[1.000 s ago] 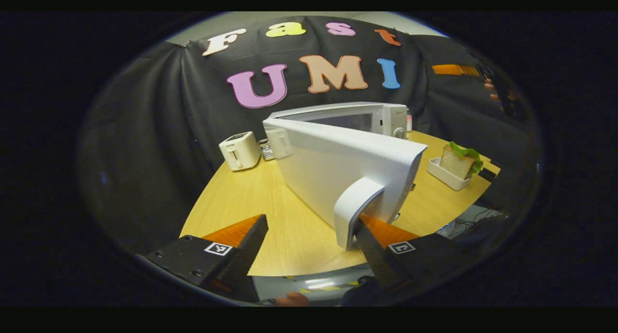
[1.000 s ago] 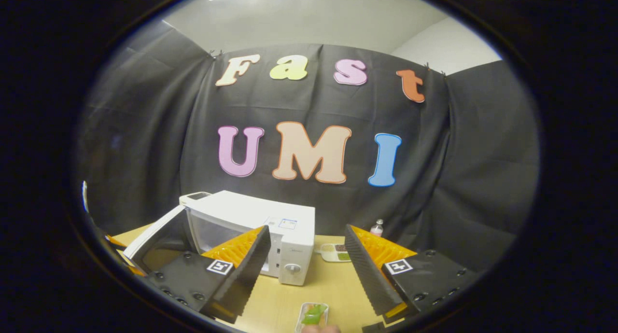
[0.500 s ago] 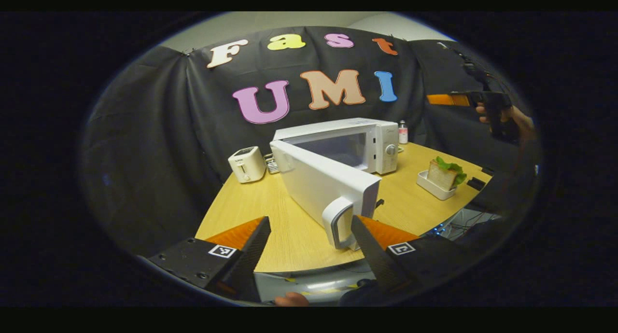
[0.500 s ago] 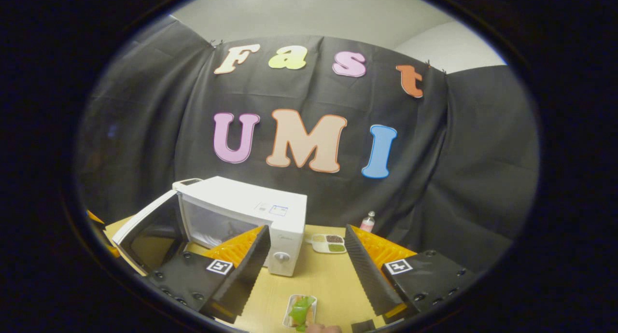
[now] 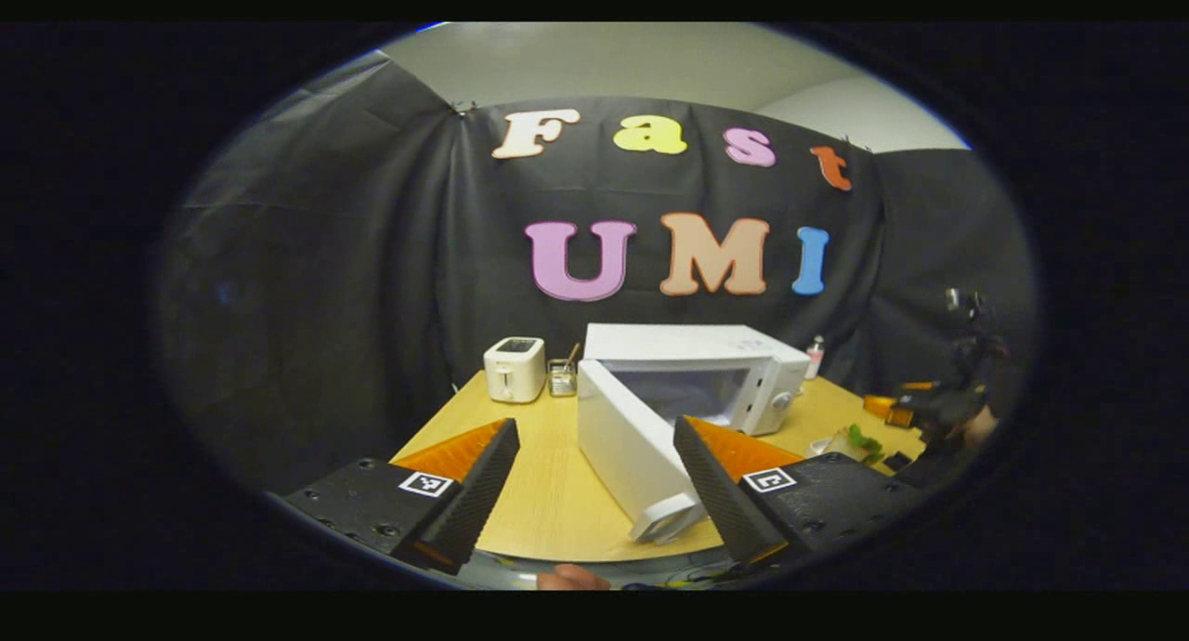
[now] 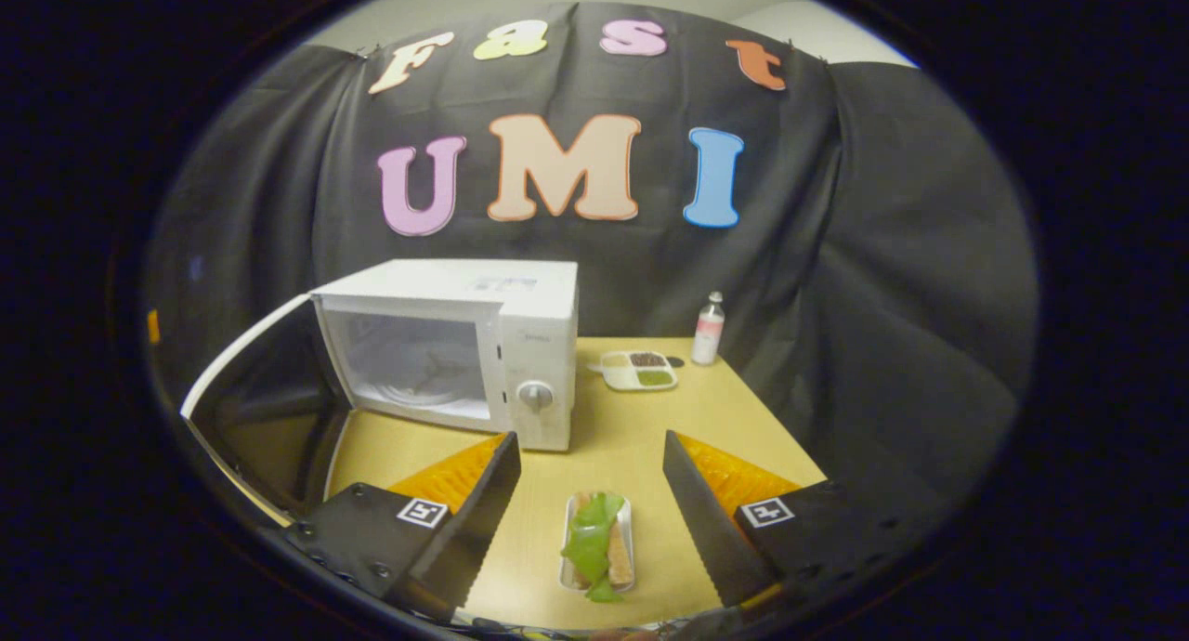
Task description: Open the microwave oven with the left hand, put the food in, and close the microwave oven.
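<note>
The white microwave (image 6: 534, 344) stands on the wooden table (image 6: 734, 418) with its door (image 6: 251, 409) swung wide open to the left, showing the cavity (image 6: 409, 362). A sandwich with green lettuce in a white tray (image 6: 597, 553) lies in front of it, just below and between the fingers of my right gripper (image 6: 591, 446), which is open and holds nothing. In the left gripper view the microwave (image 5: 734, 344) and its open door (image 5: 627, 455) sit beyond my left gripper (image 5: 594, 432), which is open, empty and clear of the door handle (image 5: 664, 520). The right gripper (image 5: 915, 404) hangs over the sandwich (image 5: 859, 441).
A white toaster (image 5: 514, 367) and a small holder (image 5: 560, 378) stand at the back left of the table (image 5: 548, 474). A divided dish (image 6: 638, 370) and a small bottle (image 6: 709, 328) sit right of the microwave. The open door juts toward the table's front edge.
My left gripper has let go of the door handle and drawn back from it. The right gripper has tipped down over the sandwich tray, which now lies between its fingers.
</note>
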Demonstrator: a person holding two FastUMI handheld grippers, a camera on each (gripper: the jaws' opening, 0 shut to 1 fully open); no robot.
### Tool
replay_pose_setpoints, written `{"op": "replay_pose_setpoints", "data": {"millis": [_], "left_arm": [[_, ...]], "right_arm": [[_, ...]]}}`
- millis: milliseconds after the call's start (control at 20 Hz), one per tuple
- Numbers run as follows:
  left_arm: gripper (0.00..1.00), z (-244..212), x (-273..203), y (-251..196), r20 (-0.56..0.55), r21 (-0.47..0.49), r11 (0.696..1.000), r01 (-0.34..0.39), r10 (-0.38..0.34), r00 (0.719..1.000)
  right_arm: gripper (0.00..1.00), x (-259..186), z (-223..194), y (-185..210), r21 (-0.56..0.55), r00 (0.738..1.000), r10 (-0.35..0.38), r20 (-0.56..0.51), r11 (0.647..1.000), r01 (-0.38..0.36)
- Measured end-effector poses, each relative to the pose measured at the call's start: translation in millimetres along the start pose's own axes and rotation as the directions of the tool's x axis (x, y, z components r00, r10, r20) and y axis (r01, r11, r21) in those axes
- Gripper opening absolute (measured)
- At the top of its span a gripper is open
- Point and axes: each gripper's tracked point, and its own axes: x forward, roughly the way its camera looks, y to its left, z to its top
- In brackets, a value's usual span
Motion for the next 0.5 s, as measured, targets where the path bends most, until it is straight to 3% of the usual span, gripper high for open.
{"op": "replay_pose_setpoints", "data": {"millis": [250, 500], "left_arm": [[0.96, 58, 6, 4, 0.149, 0.061, 0.997, -0.054, 0.044, 0.988], [0.96, 83, 16, -9, 0.209, 0.038, 0.997, -0.06, 0.051, 0.977]], "right_arm": [[0.98, 12, -65, -6, -0.029, 0.993, -0.022, -0.119, 0.999, 0.019], [0.99, 24, -106, -10, -0.025, 0.979, -0.04, -0.202, 0.999, 0.036]]}}
